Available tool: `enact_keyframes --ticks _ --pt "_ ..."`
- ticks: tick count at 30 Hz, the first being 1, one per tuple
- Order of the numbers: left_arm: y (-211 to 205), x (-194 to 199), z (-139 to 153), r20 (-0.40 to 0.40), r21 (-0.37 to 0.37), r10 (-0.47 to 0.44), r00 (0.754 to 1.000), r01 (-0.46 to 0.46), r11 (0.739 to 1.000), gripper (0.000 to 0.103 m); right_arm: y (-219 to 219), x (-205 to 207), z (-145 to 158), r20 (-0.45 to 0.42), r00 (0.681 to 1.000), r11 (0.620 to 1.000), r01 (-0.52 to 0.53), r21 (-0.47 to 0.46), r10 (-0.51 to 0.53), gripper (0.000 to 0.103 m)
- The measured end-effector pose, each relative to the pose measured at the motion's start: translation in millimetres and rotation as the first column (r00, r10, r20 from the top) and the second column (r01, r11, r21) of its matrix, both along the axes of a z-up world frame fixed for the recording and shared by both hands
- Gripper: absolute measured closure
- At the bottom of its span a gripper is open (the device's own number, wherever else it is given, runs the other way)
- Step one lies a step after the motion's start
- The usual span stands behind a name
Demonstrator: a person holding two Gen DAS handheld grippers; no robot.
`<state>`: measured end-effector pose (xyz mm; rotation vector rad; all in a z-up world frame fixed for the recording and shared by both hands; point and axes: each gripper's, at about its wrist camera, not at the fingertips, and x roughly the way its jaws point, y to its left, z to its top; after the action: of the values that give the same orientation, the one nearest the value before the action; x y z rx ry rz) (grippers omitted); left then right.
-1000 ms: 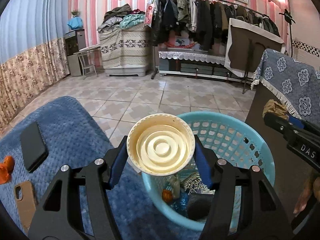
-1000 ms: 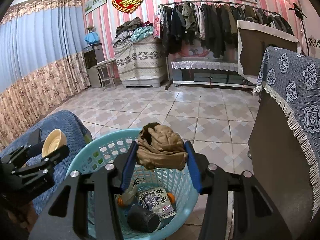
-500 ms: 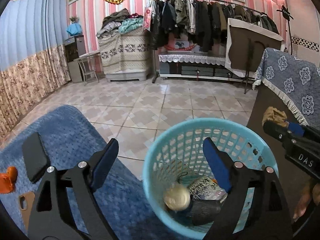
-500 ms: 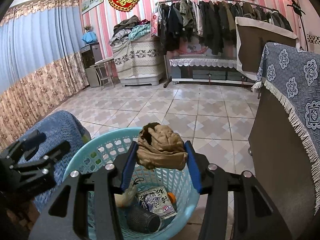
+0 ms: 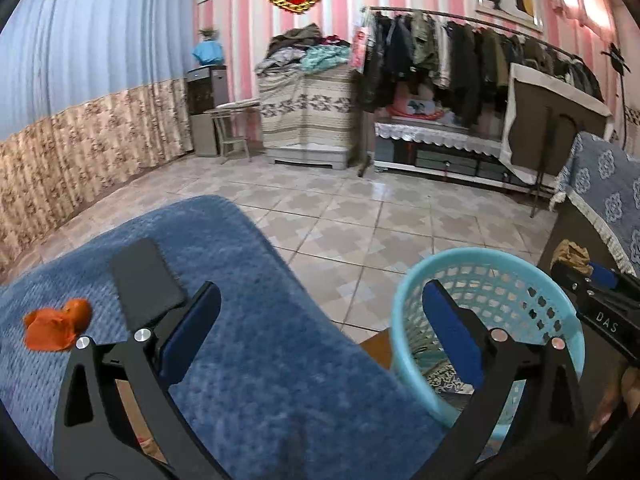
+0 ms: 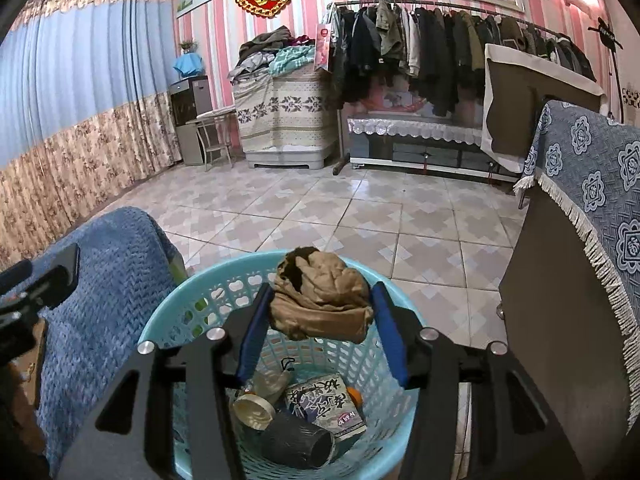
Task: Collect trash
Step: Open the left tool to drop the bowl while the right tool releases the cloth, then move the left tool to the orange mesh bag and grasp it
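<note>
Trash is already gathered in the turquoise basket [image 6: 180, 312] at the bottom of the right wrist view: a cream cup [image 6: 252, 412], dropped in by the left gripper [image 5: 320, 328] within the last second, is seen beside a dark cup [image 6: 298, 440] and a printed packet [image 6: 326, 404]. The left gripper's jaws have just been opening and are now spread wide with nothing between them, swung left over the blue blanket [image 5: 260, 340]. That item is judged done. In the right gripper [image 6: 320, 316] a crumpled brown paper wad [image 6: 320, 304] is grasped above the basket; its jaws have just been opening slightly, so a drop seems near. Farther left on the blanket, an orange scrap [image 5: 54, 324] and a black phone [image 5: 144, 280] are left lying.
</note>
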<state>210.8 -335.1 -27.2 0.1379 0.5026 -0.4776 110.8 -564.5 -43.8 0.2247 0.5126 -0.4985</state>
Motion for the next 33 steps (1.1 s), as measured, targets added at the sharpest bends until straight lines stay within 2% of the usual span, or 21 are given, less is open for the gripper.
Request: enact_keyframes --ticks 2,4,6,12,24,33 --pt "8 1 0 -0.009 -0.013 0.013 1.0 -0.013 1.0 0.005 3 1 -1 -0.001 1.0 1.0 0.001 -0.008 -0.001 0.049" --pt "15 3 0 -0.011 -0.014 0.024 1.0 -0.024 1.0 0.006 7 3 -1 0.0 1.0 1.0 -0.001 -0.015 0.001 0.045" --pt "17 2 0 0.001 -0.006 0.035 0.999 -0.035 0.999 0.005 10 4 2 0.005 1.0 0.999 0.001 -0.034 0.0 0.029" --pt "22 1 1 0.006 0.002 0.047 0.999 -0.047 0.999 0.005 13 -1 9 0.042 0.999 0.999 0.005 -0.039 -0.003 0.014" --pt "44 -3 -4 0.006 0.02 0.078 0.997 -0.078 0.997 0.005 20 1 15 0.032 0.999 0.997 -0.002 -0.079 0.004 0.009" --pt "86 0 -7 0.014 0.034 0.141 0.99 -0.142 0.989 0.005 26 4 14 0.024 1.0 0.998 0.004 -0.066 -0.002 0.005"
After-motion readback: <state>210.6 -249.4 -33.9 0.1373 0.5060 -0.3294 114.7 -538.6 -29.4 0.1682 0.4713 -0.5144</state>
